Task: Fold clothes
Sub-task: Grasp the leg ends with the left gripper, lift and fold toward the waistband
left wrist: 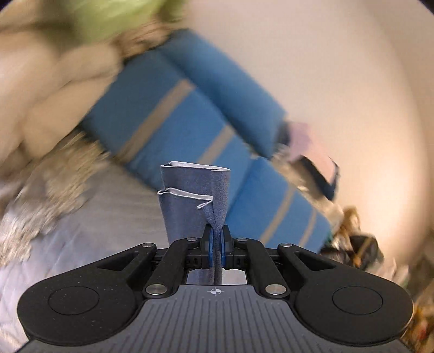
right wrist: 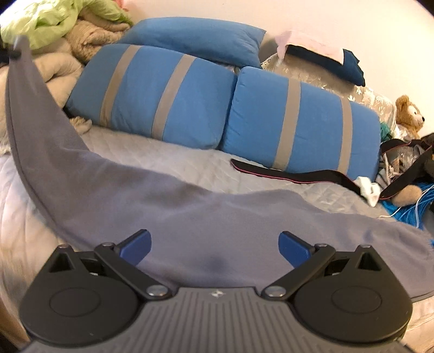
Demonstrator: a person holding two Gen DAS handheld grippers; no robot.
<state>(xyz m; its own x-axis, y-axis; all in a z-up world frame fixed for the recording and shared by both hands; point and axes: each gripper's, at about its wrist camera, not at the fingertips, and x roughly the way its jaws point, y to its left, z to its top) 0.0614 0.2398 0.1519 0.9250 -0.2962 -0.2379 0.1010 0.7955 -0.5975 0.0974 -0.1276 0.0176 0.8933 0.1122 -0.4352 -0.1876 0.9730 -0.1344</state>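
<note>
Left wrist view: striped blue cushions [left wrist: 190, 130] and surroundings motion-blurred. Grey garment [right wrist: 190, 217] cut off at the right wrist view's right edge.

left gripper [left wrist: 216, 239] clamped on grey cloth [left wrist: 190, 201] — blurred blue pillows [left wrist: 190, 114] behind

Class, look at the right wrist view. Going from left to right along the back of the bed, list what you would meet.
Green cloth → beige blanket heap → left striped blue cushion → right striped blue cushion → teddy bear.
</note>
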